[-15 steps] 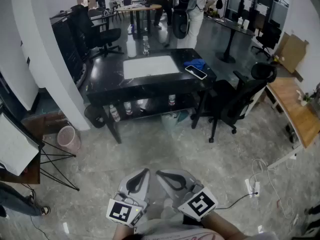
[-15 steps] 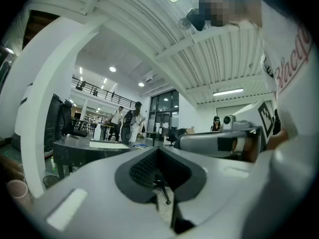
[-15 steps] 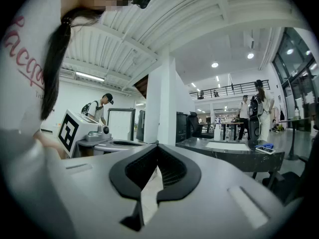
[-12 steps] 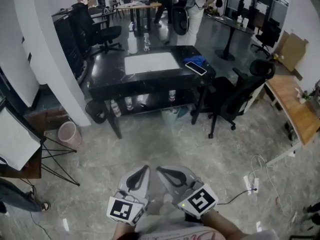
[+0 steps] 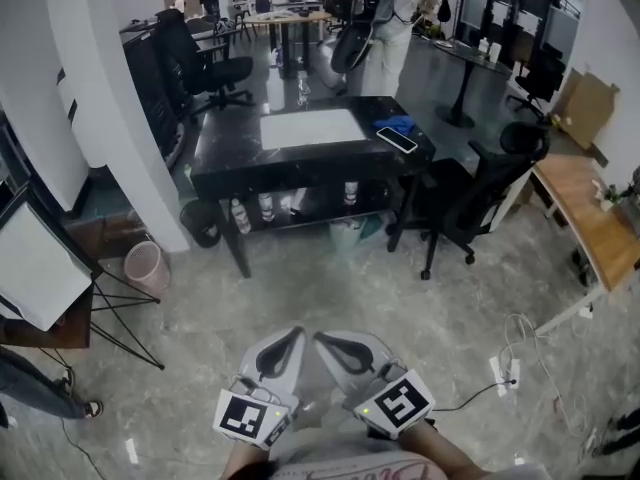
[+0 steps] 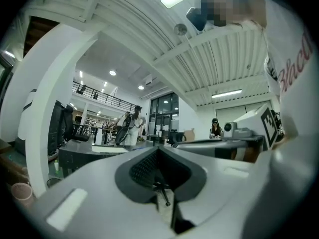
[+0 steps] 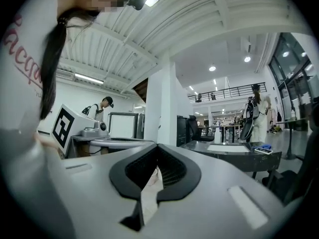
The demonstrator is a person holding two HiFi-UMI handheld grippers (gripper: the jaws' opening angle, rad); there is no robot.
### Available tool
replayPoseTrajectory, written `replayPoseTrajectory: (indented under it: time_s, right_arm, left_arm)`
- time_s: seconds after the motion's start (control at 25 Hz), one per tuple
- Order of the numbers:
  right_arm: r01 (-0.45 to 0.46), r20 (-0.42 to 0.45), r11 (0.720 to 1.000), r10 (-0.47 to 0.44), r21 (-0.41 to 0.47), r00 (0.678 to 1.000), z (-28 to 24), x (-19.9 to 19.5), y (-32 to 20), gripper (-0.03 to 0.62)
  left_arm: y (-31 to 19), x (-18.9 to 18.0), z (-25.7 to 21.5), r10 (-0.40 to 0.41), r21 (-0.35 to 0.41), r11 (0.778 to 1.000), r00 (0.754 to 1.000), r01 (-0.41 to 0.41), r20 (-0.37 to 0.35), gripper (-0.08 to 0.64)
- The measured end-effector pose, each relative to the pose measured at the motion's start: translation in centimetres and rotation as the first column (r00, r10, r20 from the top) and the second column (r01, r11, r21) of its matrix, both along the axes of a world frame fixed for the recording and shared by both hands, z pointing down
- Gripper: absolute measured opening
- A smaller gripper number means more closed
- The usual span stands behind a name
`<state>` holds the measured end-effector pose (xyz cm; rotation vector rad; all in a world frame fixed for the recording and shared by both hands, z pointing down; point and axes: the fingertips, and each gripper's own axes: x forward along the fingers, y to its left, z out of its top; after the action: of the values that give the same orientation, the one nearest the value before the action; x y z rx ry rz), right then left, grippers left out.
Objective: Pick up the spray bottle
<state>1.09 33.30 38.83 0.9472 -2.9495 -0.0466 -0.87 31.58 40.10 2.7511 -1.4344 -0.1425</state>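
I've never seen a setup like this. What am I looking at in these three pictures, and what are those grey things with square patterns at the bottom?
Those are two hand-held grippers, two-jaw tongs a person carries, one per hand; the patterned cubes belong to them. The head view looks down from the person's head: the left gripper and the right gripper are both shut and empty, above a pale floor. The other two pictures come from cameras riding on each gripper, looking along its jaws. Ahead stands a glossy black table with a white rectangular sheet, a blue cloth and a dark flat phone.
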Motion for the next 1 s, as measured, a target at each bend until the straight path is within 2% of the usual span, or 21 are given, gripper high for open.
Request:
replayPoseTrajectory:
  time_s: [0.16,0.48,0.84,1.0]
  right_arm:
    - [0.048,0.003,0.998,-0.048,0.036,0.999,-0.6,0.0,-1.5,0.002]
    - [0.096,-0.014,0.994,-0.096,0.048,0.995,-1.2,1.2,-5.9,0.002]
    - [0.127,-0.041,0.992,-0.127,0.007,0.991,0.4,1.9,-9.5,0.002]
    - [0.112,-0.026,0.994,-0.113,-0.014,0.993,0.7,1.8,-12.3,0.002]
  left_arm:
    - [-2.2,0.1,-0.5,-0.014,0.018,1.000,1.000,0.014,0.004,0.000]
    - [-7.2,1.5,-1.3,-0.068,0.055,0.996,0.998,0.068,-0.002,0.000]
    - [-11.2,2.4,-0.2,-0.080,0.022,0.997,0.997,0.080,-0.011,0.000]
    - [-13.7,2.2,-0.1,-0.079,0.020,0.997,0.997,0.079,-0.001,0.000]
